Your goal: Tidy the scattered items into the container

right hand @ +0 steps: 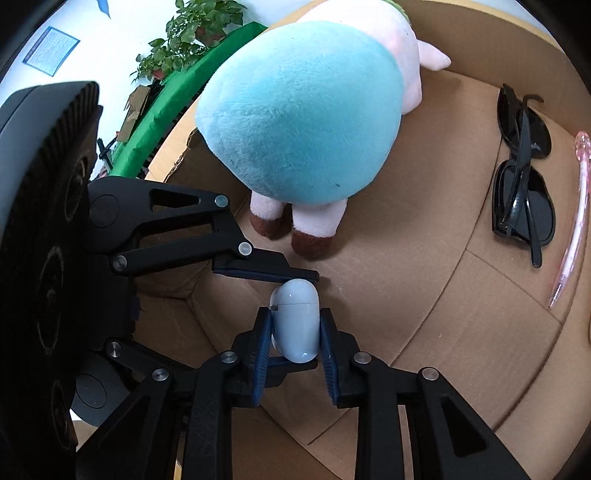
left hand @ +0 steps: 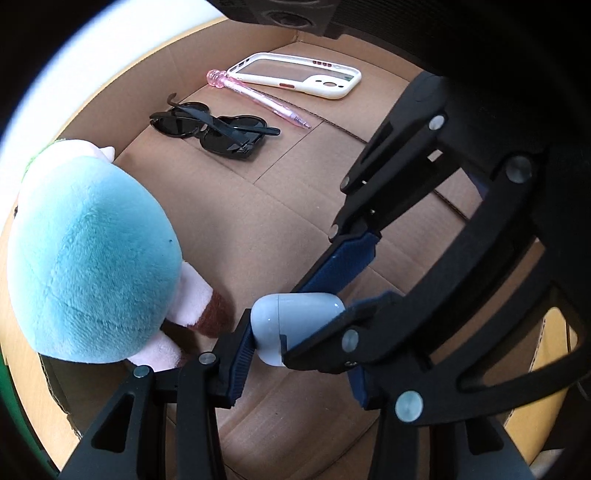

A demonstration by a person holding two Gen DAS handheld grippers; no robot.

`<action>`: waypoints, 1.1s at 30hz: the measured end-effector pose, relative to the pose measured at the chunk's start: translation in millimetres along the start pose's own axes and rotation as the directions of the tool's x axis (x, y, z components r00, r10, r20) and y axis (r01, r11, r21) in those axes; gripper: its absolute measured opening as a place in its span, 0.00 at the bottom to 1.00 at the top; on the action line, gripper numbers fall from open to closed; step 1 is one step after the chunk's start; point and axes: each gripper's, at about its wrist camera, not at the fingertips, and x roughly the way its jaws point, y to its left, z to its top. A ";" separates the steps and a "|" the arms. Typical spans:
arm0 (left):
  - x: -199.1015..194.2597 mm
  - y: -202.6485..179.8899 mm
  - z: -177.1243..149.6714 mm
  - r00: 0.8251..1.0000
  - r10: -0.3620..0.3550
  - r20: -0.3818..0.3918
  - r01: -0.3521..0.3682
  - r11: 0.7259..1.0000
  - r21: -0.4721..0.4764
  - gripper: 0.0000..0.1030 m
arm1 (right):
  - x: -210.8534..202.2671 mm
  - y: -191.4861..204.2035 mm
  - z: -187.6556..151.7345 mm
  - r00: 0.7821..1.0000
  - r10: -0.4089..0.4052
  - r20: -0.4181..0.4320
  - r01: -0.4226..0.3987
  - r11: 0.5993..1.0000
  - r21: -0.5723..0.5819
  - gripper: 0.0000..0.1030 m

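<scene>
Brown cardboard fills both views: the floor and walls of an open cardboard box, with green foliage beyond its rim. Inside lie black sunglasses, a pink pen and a white phone case, well apart from a plush toy with a blue body. Near the toy's brown feet, a pale blue earbud case hangs low over the box floor. The right gripper has its fingers clamped on the case's sides; the left gripper holds the same case across its ends.
</scene>
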 end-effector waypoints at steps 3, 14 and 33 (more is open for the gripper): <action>-3.0 -1.5 -3.4 1.000 -0.001 0.007 0.001 1.000 -0.015 0.44 | 0.1 2.1 -3.2 1.000 -0.013 0.000 0.013 1.000 0.002 0.33; -69.4 -14.9 -34.1 0.973 0.103 0.206 -0.072 0.986 -0.152 0.52 | -65.4 29.8 -48.0 0.943 -0.219 0.249 0.216 0.976 0.038 0.94; -115.2 -87.5 -52.9 0.781 0.454 0.429 -0.104 0.771 -0.628 0.76 | -145.1 27.0 -174.8 0.643 -0.596 0.481 0.473 0.803 0.362 1.00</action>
